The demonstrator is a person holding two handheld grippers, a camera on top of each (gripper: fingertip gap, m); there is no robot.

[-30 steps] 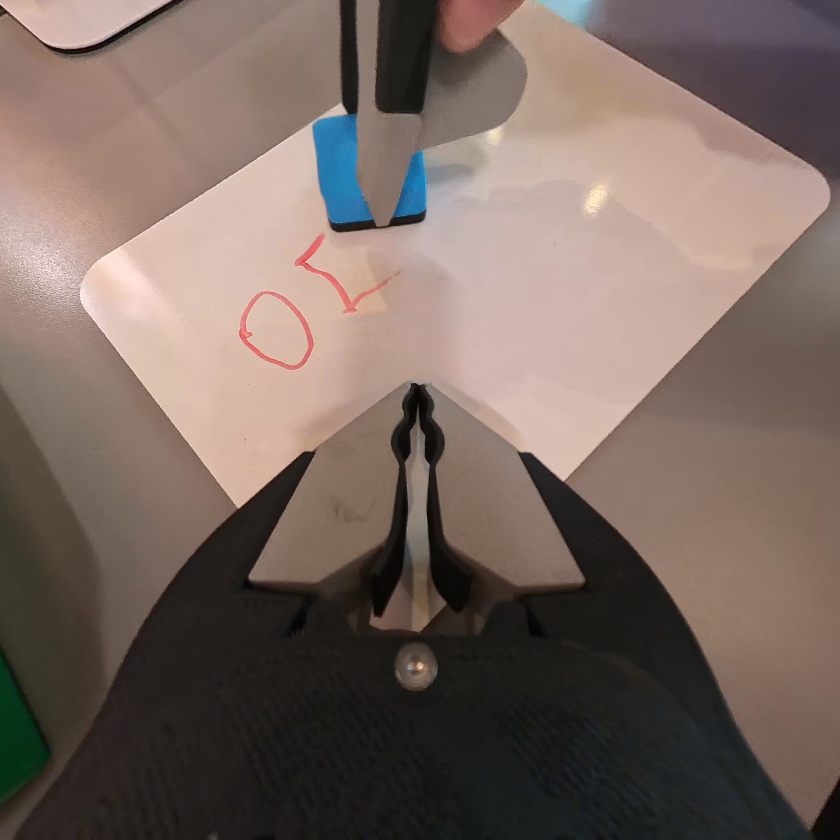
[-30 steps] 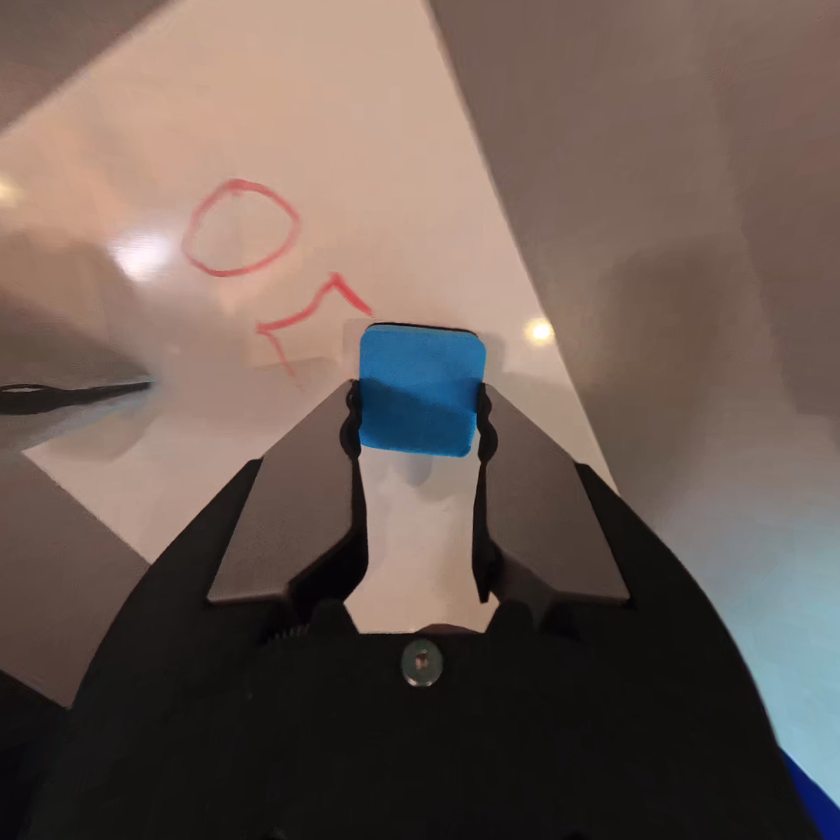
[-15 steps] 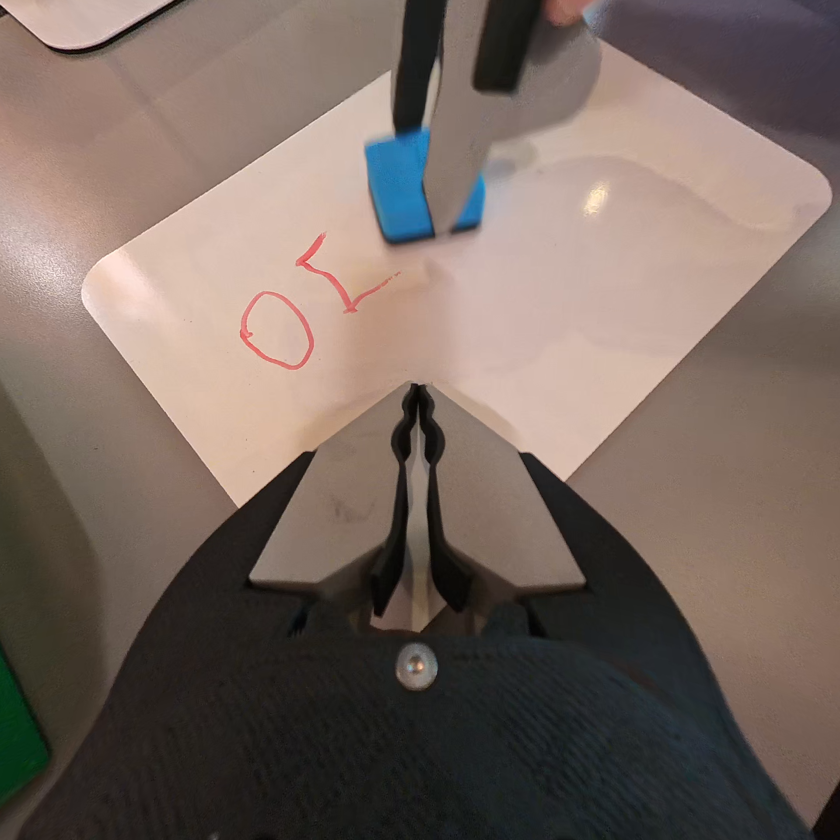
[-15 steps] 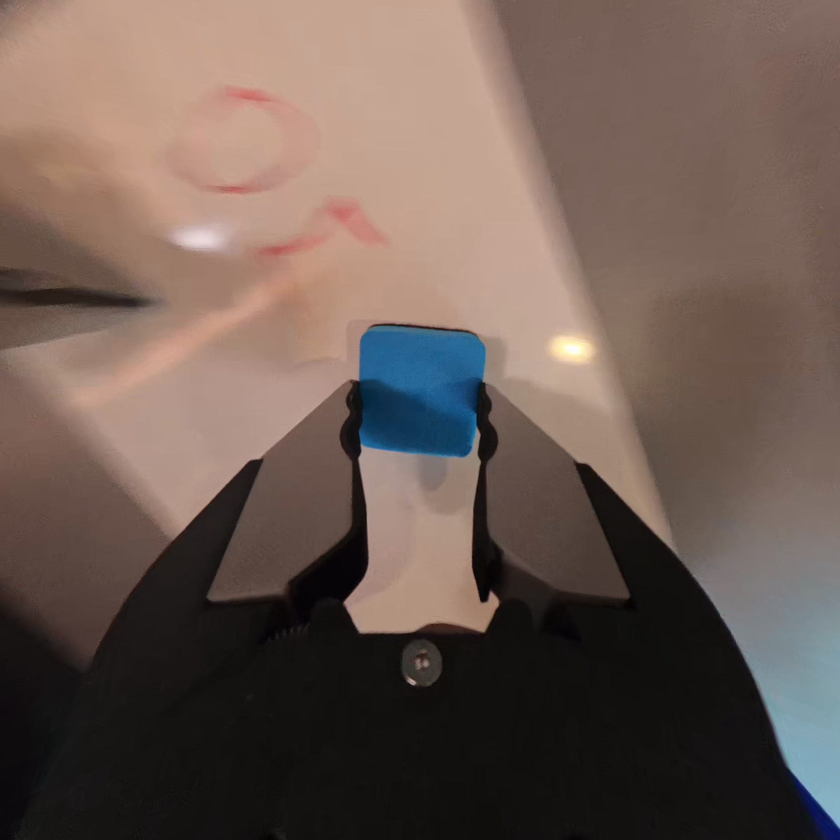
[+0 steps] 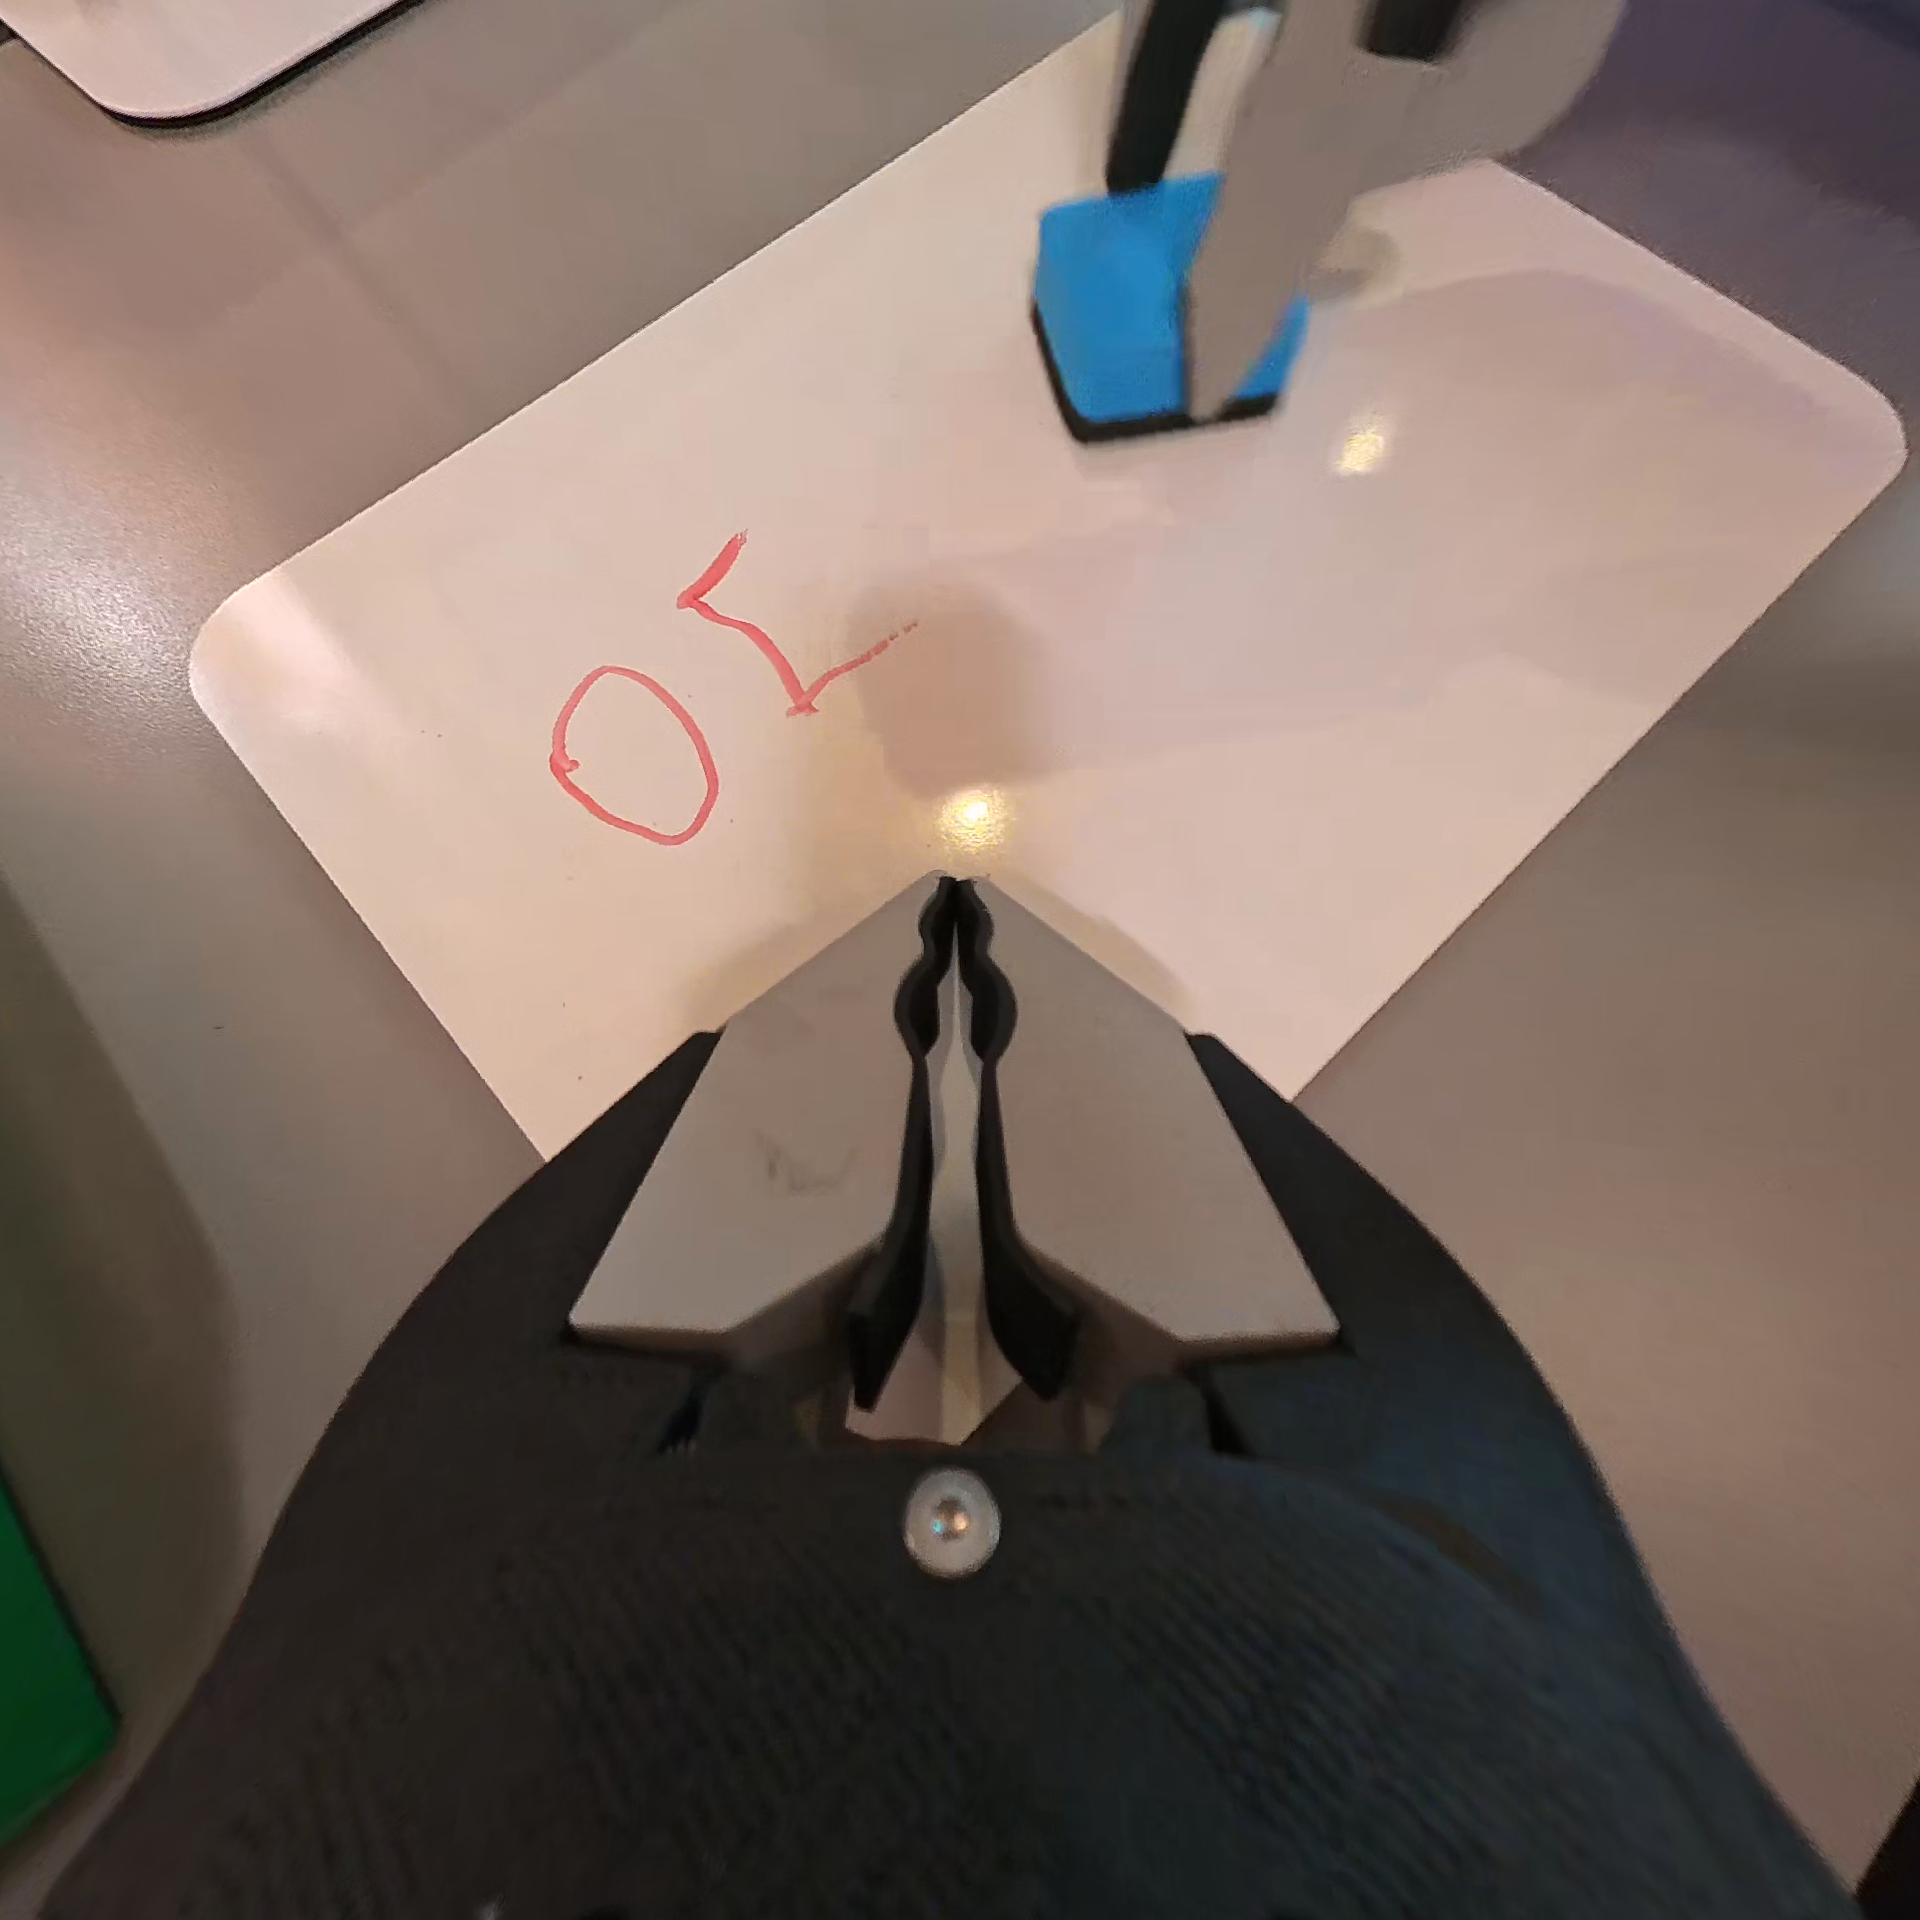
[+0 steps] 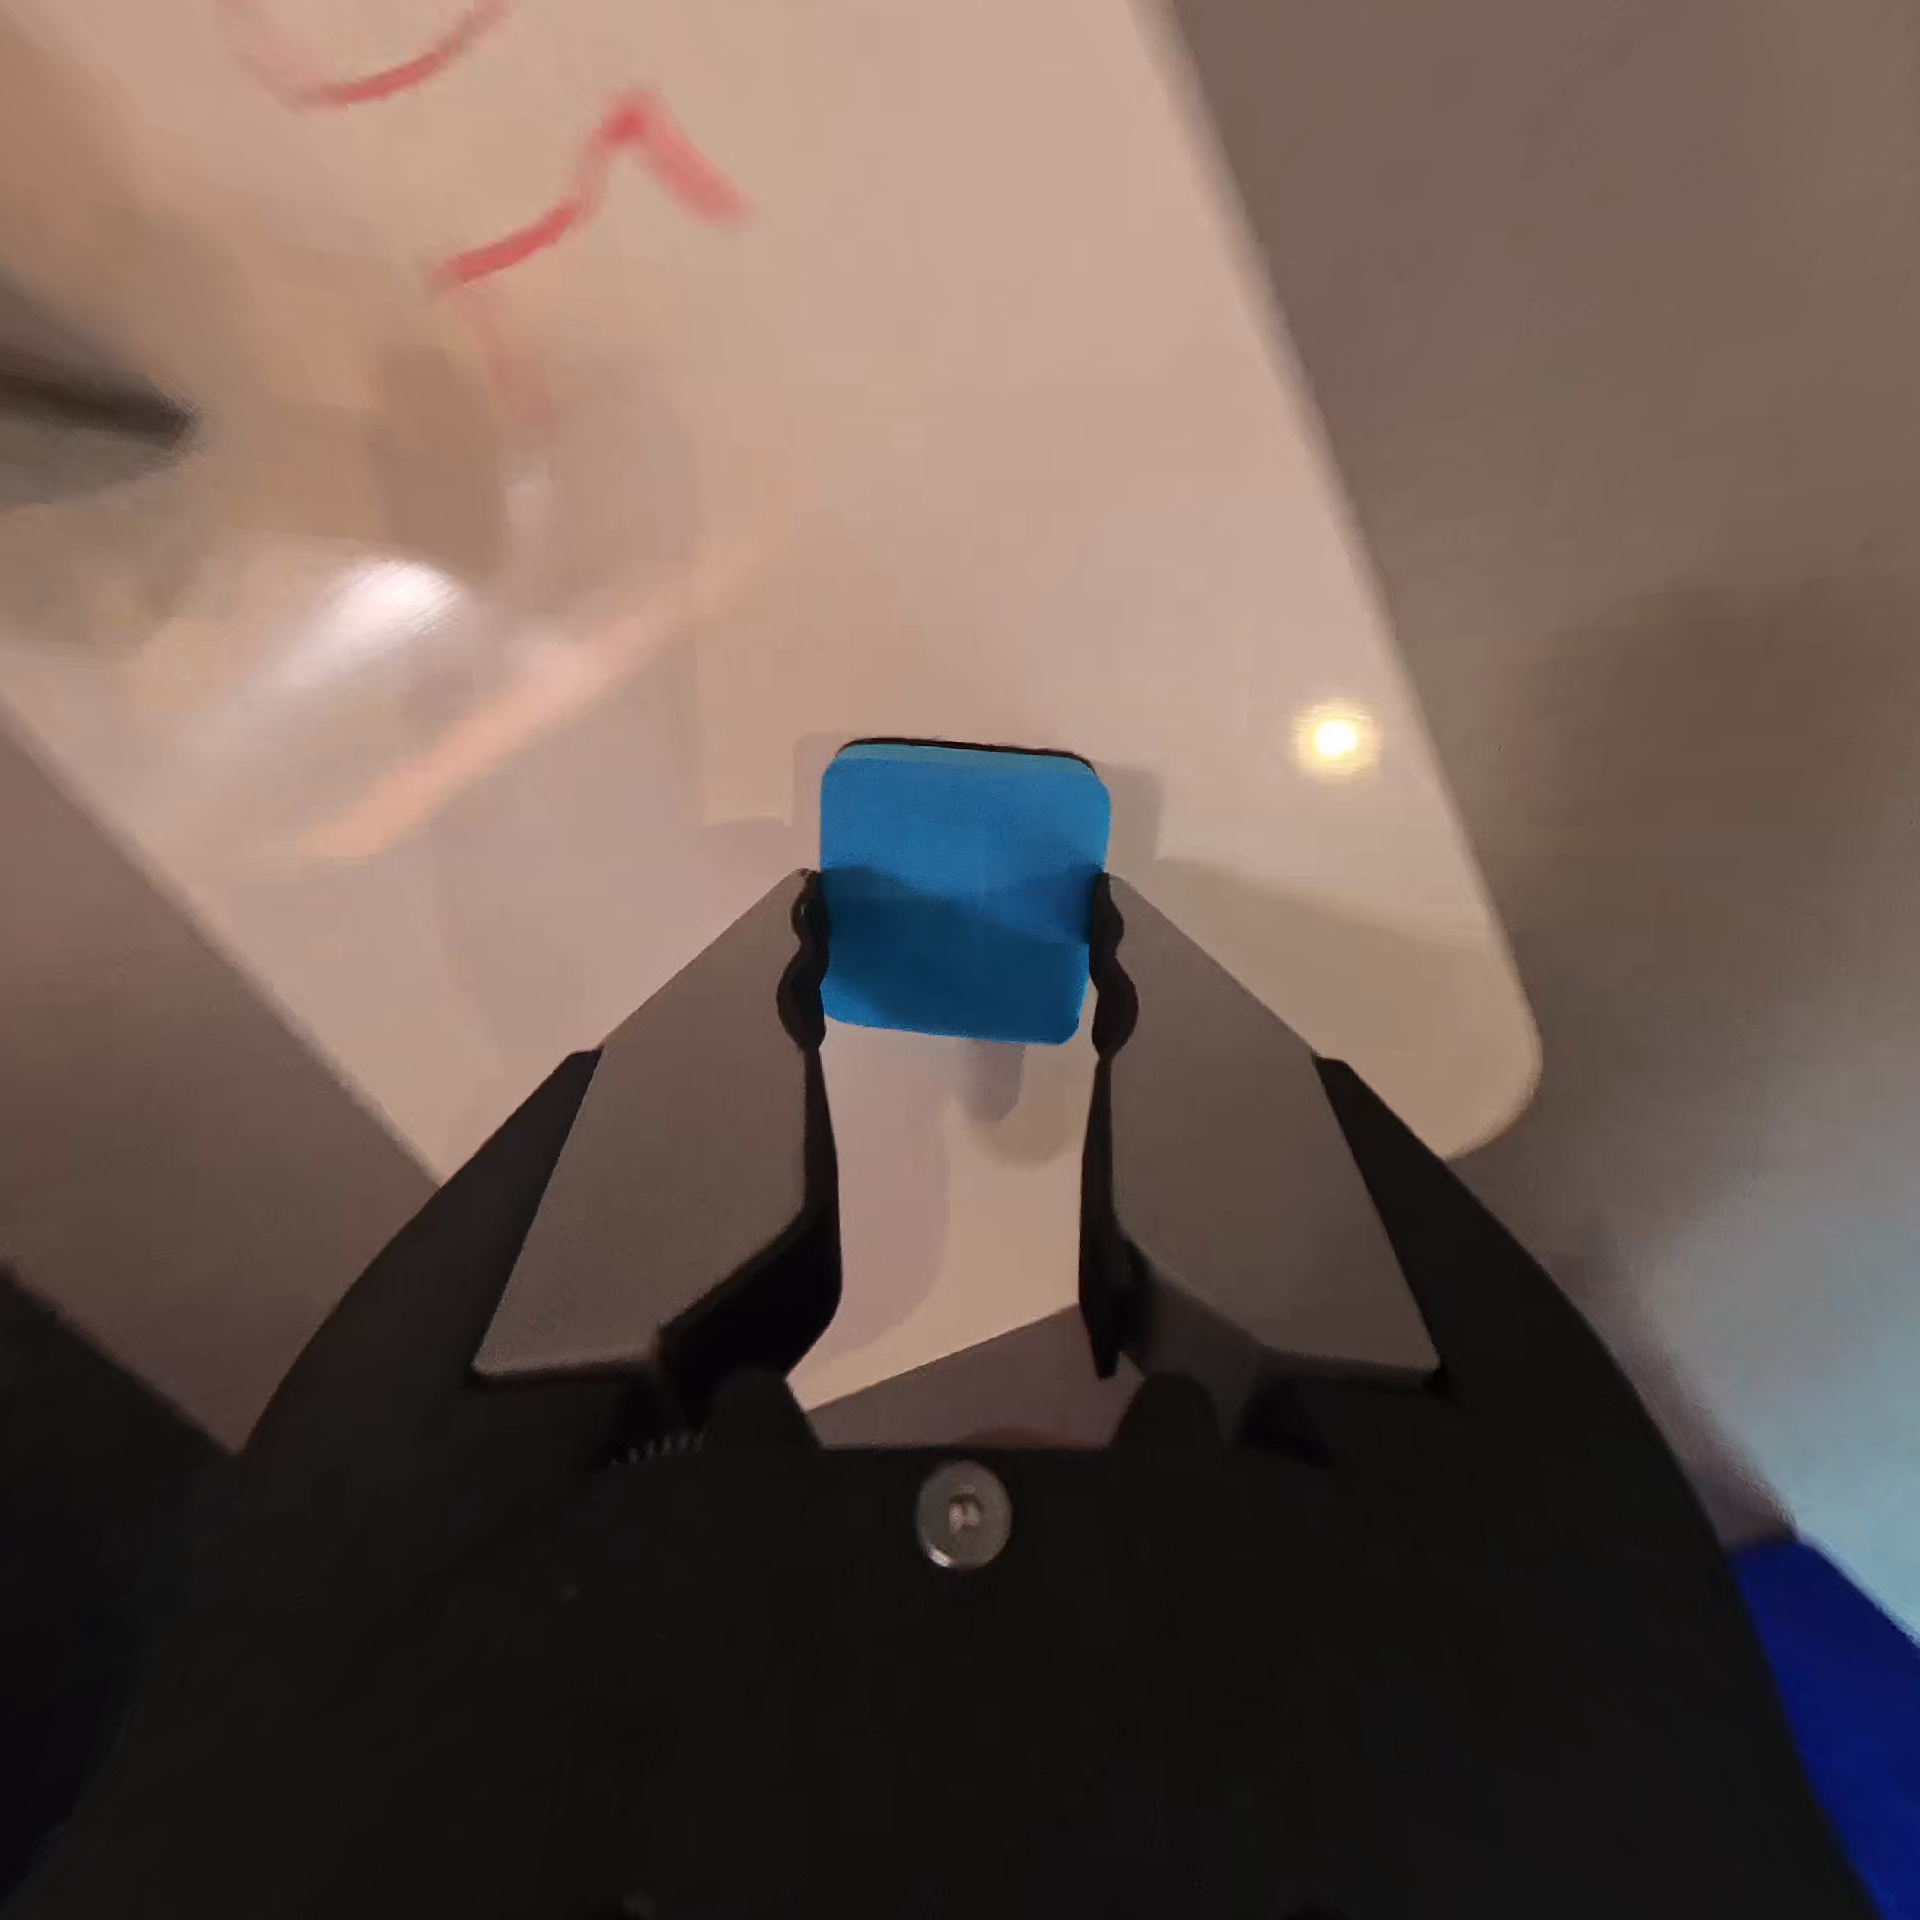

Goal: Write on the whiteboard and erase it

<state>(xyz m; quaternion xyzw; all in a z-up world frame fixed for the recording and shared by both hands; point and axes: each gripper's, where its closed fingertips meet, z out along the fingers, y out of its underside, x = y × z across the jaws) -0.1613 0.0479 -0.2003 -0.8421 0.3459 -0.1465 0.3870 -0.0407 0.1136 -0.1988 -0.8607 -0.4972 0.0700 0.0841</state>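
Our right gripper [image 6: 956, 940] pinches the eraser [image 6: 961, 894] flat on the whiteboard [image 5: 1455, 727] to wipe; left gripper [image 5: 951, 883] fingers pressed together, idle.

Grey table [image 5: 260, 343], matte. White whiteboard [image 5: 1299, 748] lies flat on it, set at an angle, rounded corners, red marks toward its left corner. Second white board [image 5: 208, 52] at the table's far-left edge. Green object [image 5: 31, 1704], possibly a box, near-left edge.
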